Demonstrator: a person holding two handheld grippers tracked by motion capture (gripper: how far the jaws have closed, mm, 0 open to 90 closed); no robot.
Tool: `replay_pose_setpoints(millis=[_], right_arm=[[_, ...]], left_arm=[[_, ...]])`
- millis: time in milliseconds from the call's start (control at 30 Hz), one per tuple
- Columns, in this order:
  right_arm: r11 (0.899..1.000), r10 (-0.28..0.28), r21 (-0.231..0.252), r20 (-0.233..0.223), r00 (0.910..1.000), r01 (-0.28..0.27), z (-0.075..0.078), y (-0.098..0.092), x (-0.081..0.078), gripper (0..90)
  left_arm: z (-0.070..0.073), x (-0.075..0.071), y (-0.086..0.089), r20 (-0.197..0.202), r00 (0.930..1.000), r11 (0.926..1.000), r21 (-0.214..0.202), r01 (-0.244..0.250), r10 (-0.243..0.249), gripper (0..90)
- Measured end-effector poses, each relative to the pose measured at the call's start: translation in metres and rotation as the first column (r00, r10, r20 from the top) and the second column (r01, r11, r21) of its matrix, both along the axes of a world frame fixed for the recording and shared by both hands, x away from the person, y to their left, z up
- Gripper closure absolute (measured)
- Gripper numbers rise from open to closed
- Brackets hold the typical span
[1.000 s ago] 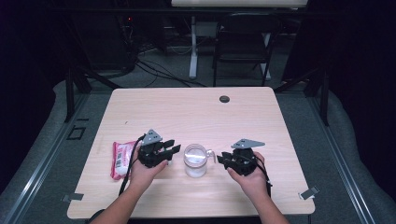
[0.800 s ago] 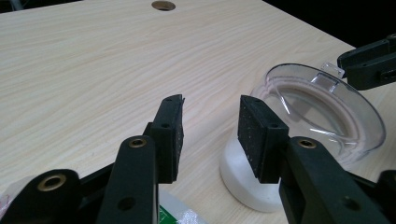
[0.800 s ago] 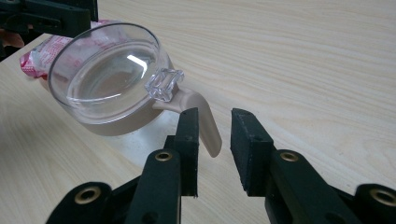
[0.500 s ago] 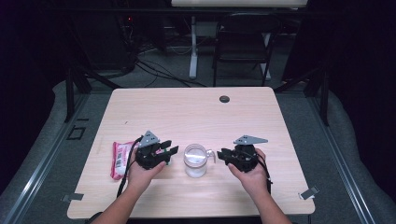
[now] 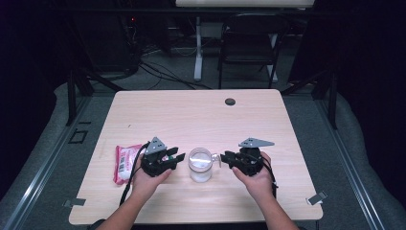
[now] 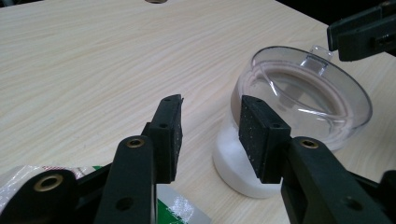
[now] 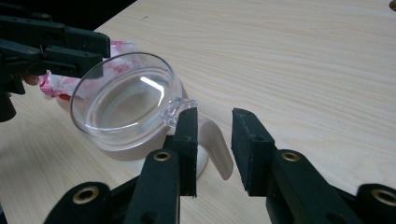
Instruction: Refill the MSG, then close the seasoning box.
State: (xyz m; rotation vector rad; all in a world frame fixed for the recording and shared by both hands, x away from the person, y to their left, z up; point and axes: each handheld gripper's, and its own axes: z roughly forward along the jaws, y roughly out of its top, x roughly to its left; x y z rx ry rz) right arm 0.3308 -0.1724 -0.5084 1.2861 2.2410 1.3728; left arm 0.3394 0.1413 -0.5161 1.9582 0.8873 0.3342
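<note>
The left gripper (image 5: 178, 157) is resting low over the table (image 5: 201, 115) in the person's left hand (image 5: 143, 178), its jaws standing partly apart with nothing between the pads; in the left gripper view one pad (image 6: 254, 135) is sitting just beside the near wall of the clear jar (image 6: 299, 126), and whether it is touching the glass cannot be told. The right gripper (image 5: 226, 158) is facing it from the other side in the right hand (image 5: 256, 175), and its jaws, having narrowed a little and now standing half apart, are gripping nothing. The jar's frosted handle (image 7: 217, 147) is curving down just ahead of the gap between them, beside the left pad (image 7: 187, 140). The jar itself is standing upright between the two grippers, holding something white at its bottom. Behind the left gripper, on its outer side, a pink snack packet (image 5: 125, 163) is lying flat. Far beyond both grippers, a small dark round cap (image 5: 230, 101) is sitting near the table's far edge.
</note>
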Motion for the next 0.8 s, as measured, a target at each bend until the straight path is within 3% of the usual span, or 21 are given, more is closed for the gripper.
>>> replay_pose_setpoints(millis=[233,367,567,800], right_arm=[[1.0,0.005,0.025,-0.006,1.0,-0.004,0.003,0.002,0.0,73.3],[0.999,0.001,0.046,0.015,0.9999,-0.002,0.006,0.003,0.0,73.3],[0.998,-0.009,0.055,0.025,0.9997,0.007,0.008,0.004,0.002,78.8],[0.998,0.01,0.056,0.028,0.9996,-0.012,0.01,0.009,0.002,79.3]], left_arm=[[-0.001,-0.003,-0.003,-0.009,0.9998,0.9993,0.035,0.017,-0.016,65.6],[-0.001,-0.006,-0.004,-0.012,0.9994,0.9993,0.018,0.034,-0.033,71.9],[-0.002,-0.009,-0.005,-0.025,0.9986,0.9981,0.04,0.047,-0.047,76.7],[-0.005,-0.011,-0.007,-0.043,0.9964,0.9958,0.052,0.075,-0.073,83.5]])
